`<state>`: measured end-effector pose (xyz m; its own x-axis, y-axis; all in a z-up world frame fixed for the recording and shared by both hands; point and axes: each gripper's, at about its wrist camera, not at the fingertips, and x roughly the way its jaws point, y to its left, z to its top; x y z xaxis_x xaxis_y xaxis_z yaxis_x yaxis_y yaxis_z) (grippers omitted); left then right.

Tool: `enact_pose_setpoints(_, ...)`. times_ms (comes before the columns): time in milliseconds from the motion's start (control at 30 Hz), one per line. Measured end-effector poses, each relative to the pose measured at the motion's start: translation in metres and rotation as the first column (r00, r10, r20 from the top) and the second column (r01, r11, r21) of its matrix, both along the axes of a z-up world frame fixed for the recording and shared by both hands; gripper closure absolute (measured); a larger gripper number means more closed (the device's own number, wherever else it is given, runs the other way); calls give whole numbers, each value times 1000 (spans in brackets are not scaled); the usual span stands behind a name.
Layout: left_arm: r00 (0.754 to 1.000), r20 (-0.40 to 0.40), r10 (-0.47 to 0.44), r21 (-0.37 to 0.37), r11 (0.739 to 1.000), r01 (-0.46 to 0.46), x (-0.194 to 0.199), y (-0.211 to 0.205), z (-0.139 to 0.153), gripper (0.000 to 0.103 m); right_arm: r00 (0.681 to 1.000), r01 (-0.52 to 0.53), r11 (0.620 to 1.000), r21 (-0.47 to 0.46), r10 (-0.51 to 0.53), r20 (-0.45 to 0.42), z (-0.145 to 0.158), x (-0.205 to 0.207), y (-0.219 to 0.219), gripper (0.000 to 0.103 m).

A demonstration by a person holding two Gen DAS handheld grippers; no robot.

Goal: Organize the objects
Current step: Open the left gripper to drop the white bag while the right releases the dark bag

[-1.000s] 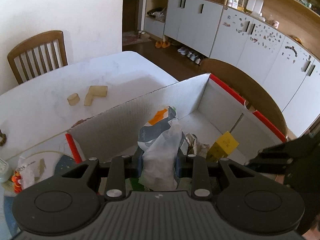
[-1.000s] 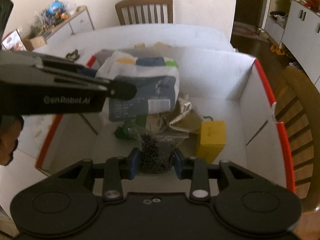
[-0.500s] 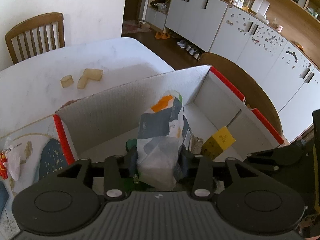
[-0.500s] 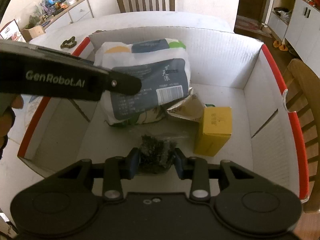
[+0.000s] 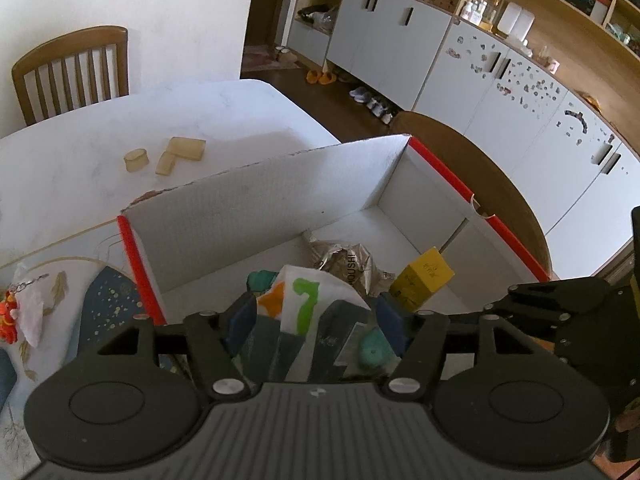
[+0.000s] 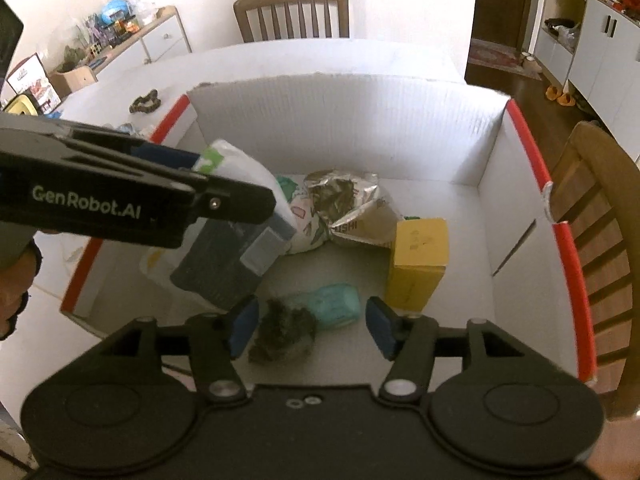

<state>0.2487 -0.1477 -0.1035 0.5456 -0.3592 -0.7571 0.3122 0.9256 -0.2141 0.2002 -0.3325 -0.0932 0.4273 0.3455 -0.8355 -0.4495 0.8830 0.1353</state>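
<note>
A white cardboard box with red edges (image 5: 280, 196) (image 6: 360, 128) stands on the table. My left gripper (image 5: 316, 320) is open over its near left part, and the white and blue snack bag (image 5: 296, 316) (image 6: 236, 240) lies loose between its fingers inside the box. My right gripper (image 6: 312, 326) is open above the box floor, and a clear packet of dark dried bits (image 6: 282, 334) lies below it, free of the pads. A teal packet (image 6: 334, 306), a yellow carton (image 6: 418, 260) (image 5: 420, 286) and a torn foil bag (image 6: 344, 196) also lie in the box.
Three small beige blocks (image 5: 168, 154) lie on the white table beyond the box. A dark hair tie (image 6: 146, 102) lies at the box's left. A patterned mat and a red trinket (image 5: 8, 316) are at the left. Wooden chairs (image 6: 600, 240) stand at the table's sides.
Both grippers opened. The left one lowered the snack bag into the box and let go. The right one dropped the dark packet onto the box floor beside the teal packet.
</note>
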Motion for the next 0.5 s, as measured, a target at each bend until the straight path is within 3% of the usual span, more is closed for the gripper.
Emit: enact_pose_setpoints(500,996,84,25,-5,1000,-24,-33,16,37,37,997,34,996,77,-39,72,40,-19,-7,40)
